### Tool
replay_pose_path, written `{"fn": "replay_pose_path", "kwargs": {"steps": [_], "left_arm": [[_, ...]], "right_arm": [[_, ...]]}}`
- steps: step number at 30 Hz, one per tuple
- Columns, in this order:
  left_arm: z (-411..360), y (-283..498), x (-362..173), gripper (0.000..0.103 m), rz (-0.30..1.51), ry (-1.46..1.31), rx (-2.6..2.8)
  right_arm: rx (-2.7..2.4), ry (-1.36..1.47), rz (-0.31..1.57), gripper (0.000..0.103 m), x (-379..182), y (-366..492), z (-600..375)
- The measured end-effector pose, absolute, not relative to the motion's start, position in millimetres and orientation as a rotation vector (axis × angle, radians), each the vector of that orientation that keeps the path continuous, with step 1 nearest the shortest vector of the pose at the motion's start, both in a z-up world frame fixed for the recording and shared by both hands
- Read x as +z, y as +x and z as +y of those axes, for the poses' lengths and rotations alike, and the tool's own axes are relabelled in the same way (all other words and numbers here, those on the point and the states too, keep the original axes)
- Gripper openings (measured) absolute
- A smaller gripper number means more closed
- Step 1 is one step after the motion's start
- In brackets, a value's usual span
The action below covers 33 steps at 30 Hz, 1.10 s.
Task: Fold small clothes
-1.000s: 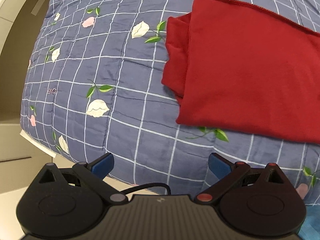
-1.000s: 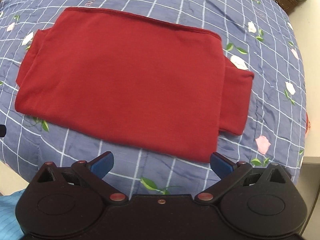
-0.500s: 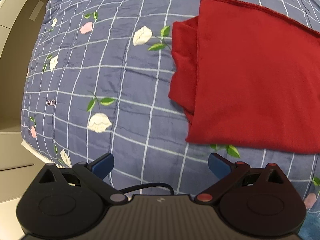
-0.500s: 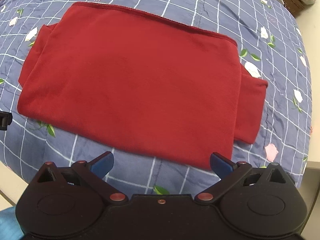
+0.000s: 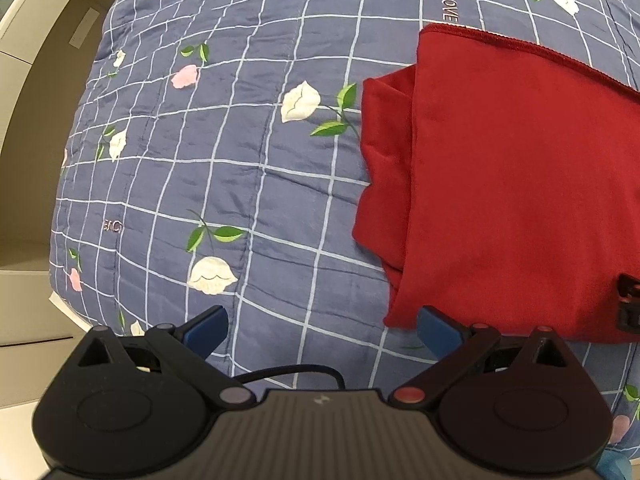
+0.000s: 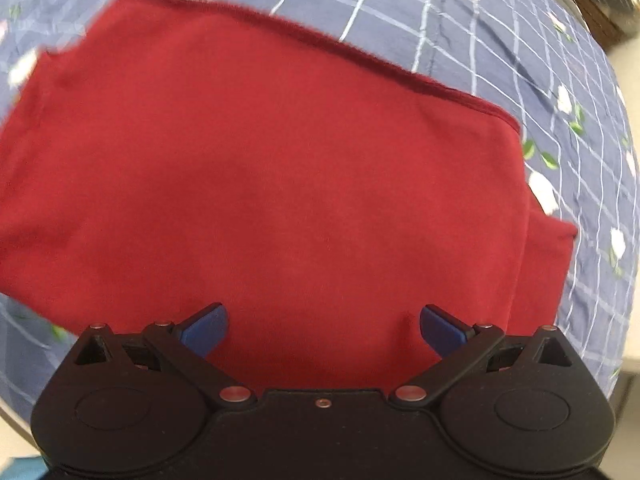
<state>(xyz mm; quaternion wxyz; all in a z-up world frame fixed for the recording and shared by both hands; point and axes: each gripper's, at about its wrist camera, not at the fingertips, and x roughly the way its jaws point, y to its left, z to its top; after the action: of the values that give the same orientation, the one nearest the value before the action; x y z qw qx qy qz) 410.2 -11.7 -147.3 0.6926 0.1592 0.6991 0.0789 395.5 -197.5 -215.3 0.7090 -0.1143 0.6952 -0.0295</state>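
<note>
Closing in since a moment ago, both released grippers, left gripper [image 5: 322, 324] and right gripper [image 6: 323, 322], reach one red garment [image 6: 280, 184] on one quilt [image 5: 224, 152].

Dark red soft knit garment [image 5: 520, 184] [image 6: 260, 184], folded into a broad flat rectangle, ribbed hem along far edge, folded-under sleeve layers protruding at both short ends, lying flat on blue checked floral quilt [image 5: 240, 152]

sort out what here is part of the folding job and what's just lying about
Part of the job:
red garment, partly folded
left gripper, open
right gripper, open, over the garment's near edge

Lying about:
floral checked quilt under the garment
dark basket-like thing, blurred
</note>
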Motion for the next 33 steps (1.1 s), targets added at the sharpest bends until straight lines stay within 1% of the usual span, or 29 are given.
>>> {"fn": "replay_pose_path", "kwargs": {"steps": [3, 7, 11, 15, 23, 28, 33], "left_arm": [[-11, 410, -146, 0.102, 1.565, 0.359, 0.178], [-12, 409, -147, 0.102, 1.570, 0.364, 0.179], [-13, 407, -149, 0.102, 1.585, 0.357, 0.175], [-16, 404, -153, 0.102, 1.586, 0.356, 0.160], [5, 387, -173, 0.102, 1.549, 0.051, 0.072], [15, 385, -187, 0.102, 1.488, 0.044, 0.053], [31, 400, -203, 0.102, 1.506, -0.007, 0.037]], "right_arm": [[-0.047, -0.289, 1.540, 0.102, -232, 392, -195], [-0.047, -0.213, 1.513, 0.102, -233, 385, -205], [-0.035, -0.120, 1.439, 0.102, -232, 368, -220], [-0.035, -0.117, 1.405, 0.102, -231, 359, -218], [-0.053, -0.112, 1.420, 0.102, -233, 354, -218], [-0.039, -0.138, 1.424, 0.102, -237, 351, -218], [-0.061, -0.127, 1.426, 0.102, -238, 349, -218]]}}
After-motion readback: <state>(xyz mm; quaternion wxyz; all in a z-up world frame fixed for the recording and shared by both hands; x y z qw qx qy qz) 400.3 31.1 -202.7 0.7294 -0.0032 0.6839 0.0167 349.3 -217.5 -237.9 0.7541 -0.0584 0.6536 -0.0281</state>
